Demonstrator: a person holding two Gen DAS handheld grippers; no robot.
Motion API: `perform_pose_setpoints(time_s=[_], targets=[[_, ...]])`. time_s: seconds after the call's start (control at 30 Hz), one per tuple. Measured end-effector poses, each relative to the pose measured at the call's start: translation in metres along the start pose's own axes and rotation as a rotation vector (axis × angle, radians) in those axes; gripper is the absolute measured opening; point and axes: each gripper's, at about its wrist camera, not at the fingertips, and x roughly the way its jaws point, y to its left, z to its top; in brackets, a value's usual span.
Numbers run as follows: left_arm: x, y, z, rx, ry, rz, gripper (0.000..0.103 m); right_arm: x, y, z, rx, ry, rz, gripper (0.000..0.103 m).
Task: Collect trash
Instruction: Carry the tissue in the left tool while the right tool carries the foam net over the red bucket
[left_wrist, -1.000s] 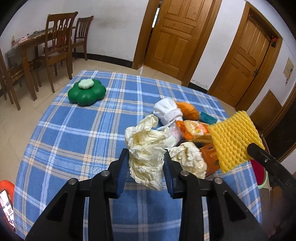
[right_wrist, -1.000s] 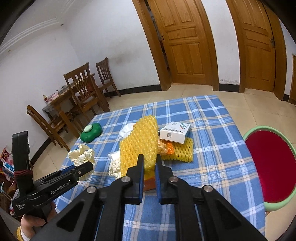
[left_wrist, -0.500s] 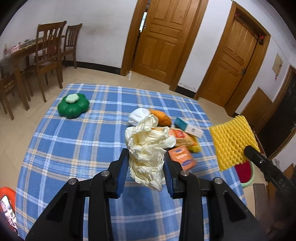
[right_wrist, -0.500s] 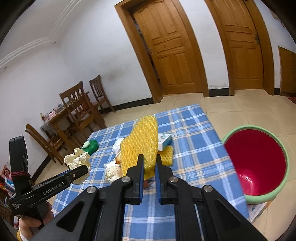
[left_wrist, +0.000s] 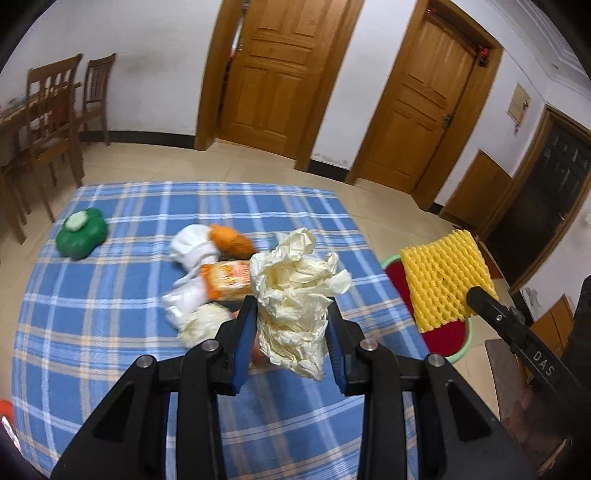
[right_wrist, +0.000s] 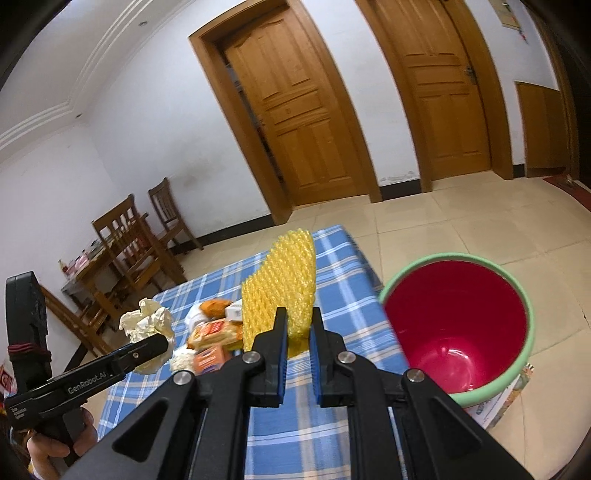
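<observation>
My left gripper (left_wrist: 291, 314) is shut on a crumpled cream paper wad (left_wrist: 295, 291) and holds it above the blue plaid table (left_wrist: 110, 295); the wad also shows in the right wrist view (right_wrist: 147, 325). My right gripper (right_wrist: 297, 325) is shut on a yellow foam fruit net (right_wrist: 284, 284), held off the table's right edge beside the red bin with a green rim (right_wrist: 458, 325). The net (left_wrist: 443, 280) and bin (left_wrist: 447, 336) also show in the left wrist view. More trash lies on the table: an orange snack packet (left_wrist: 225, 277), white wads (left_wrist: 192, 247), an orange net (left_wrist: 232, 240).
A green flower-shaped container (left_wrist: 81, 232) sits at the table's far left. Wooden chairs and a side table (left_wrist: 51, 122) stand by the left wall. Wooden doors (left_wrist: 277, 81) line the back wall. The bin stands on a printed sheet on the tiled floor (right_wrist: 502, 402).
Both grippers have lifted and swung right with their loads. The red bin has come much closer in the right wrist view, and the table trash has slid left.
</observation>
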Motion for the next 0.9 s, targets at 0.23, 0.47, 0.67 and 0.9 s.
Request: perform_pose_setpoints(time_s=[0.23,0.47,0.67,0.9], targets=[[0.015,-0.034,0.011,0.059,0.008,-0.03,0.036,-0.01,-0.029,0.004,0.054,-0.028,-0.049,0.012],[0.035,-0.068,0.017,0.108,0.027,-0.066,0.036,-0.018,-0.06,0.006,0.108,-0.05,-0.103,0.012],[0.052,-0.095,0.017,0.151,0.047,-0.093,0.036,-0.023,-0.083,0.004,0.145,-0.066,-0.141,0.012],[0.076,-0.121,0.016,0.2,0.086,-0.125,0.036,-0.025,-0.109,0.003,0.192,-0.068,-0.192,0.012]])
